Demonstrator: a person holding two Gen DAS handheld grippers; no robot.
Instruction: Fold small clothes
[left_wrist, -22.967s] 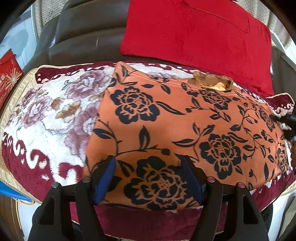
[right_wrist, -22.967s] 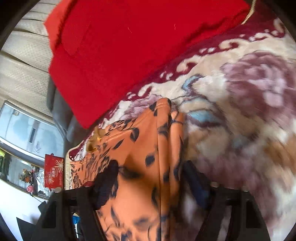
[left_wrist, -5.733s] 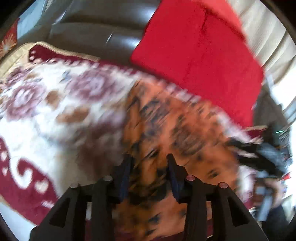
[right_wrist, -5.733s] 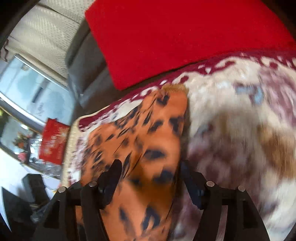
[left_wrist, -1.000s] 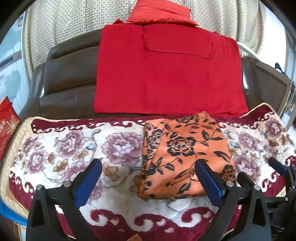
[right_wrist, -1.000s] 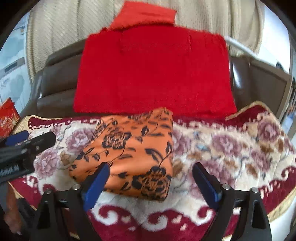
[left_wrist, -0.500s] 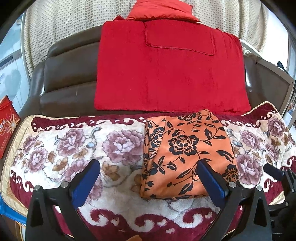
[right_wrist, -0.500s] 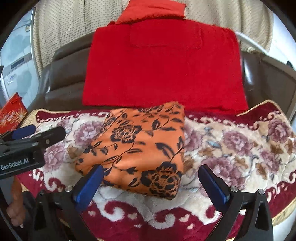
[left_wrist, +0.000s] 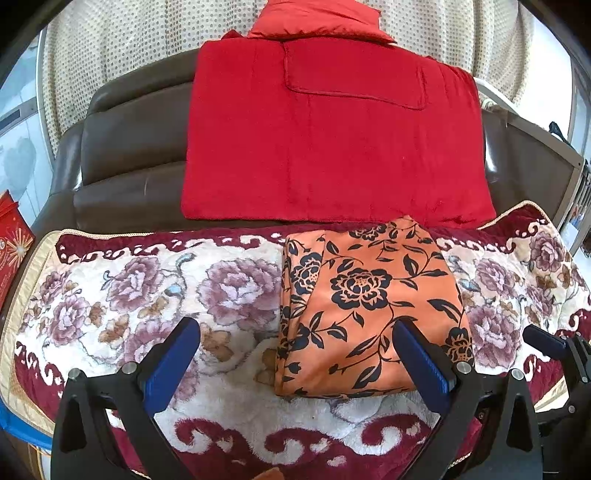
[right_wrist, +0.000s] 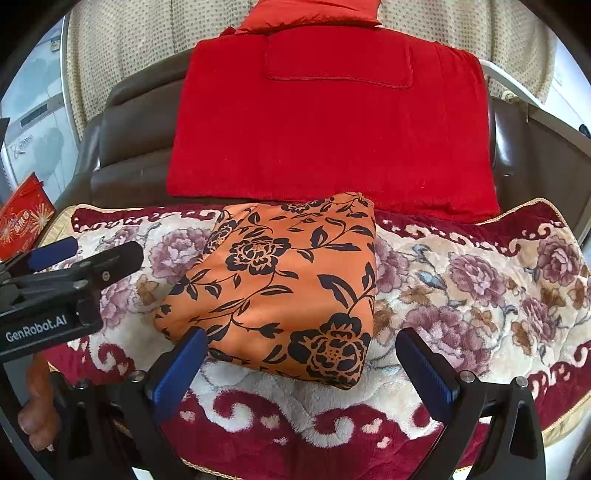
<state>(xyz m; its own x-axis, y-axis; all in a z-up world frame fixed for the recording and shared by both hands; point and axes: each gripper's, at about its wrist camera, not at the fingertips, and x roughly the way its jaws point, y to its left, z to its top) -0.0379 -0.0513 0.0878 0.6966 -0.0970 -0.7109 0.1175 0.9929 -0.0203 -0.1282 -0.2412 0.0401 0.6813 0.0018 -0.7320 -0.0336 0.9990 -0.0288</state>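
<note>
Both tools have pulled back since the fold: left tool (left_wrist: 295, 354) and right tool (right_wrist: 301, 356) hover spread wide, gripping nothing, while the folded orange floral garment (left_wrist: 369, 310) rests on the flowered blanket (left_wrist: 147, 295).

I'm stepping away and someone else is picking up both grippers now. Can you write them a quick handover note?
Left gripper: open, holding nothing, off the fabric.
Right gripper: open, holding nothing.
The orange floral garment lies folded into a compact rectangle on the floral blanket, in front of the red cushion.
Done: the folding looks complete.
Left: probably nothing on this piece; no other clothes are in view.
</note>
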